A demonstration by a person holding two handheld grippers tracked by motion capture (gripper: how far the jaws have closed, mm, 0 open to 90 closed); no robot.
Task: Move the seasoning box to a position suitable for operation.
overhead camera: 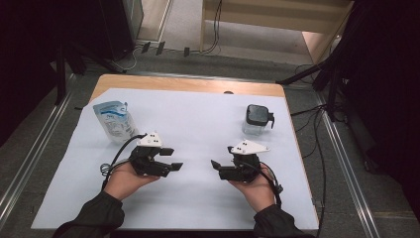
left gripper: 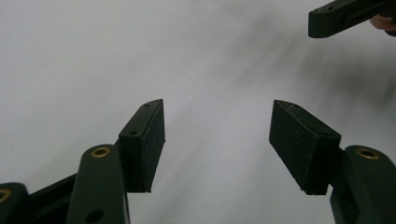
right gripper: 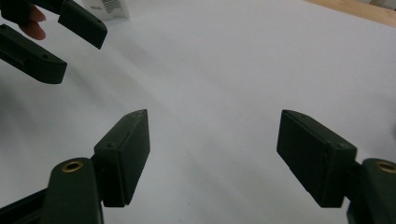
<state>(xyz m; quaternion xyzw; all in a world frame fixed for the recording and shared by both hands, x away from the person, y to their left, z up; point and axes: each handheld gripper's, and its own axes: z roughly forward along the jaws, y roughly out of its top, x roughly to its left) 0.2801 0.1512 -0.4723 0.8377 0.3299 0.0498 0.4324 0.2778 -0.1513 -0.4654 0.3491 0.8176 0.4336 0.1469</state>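
Two open grippers, pouch [overhead camera: 115, 121], jar [overhead camera: 256, 120]

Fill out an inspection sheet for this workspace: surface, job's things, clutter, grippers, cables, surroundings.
Surface: white sheet covering a wooden table, whose bare wood shows along the far edge.
Job's things: pouch at the far left; clear jar with a black lid at the far right, upright. Neither is touched.
Clutter: nothing seen.
Grippers: left gripper and right gripper held low over the sheet, pointing at each other, jaws open and empty.
Cables: black cable trails from the left gripper; another loops by the right hand.
Surroundings: grey floor, black stands, cables on the floor, a pale wooden frame beyond.
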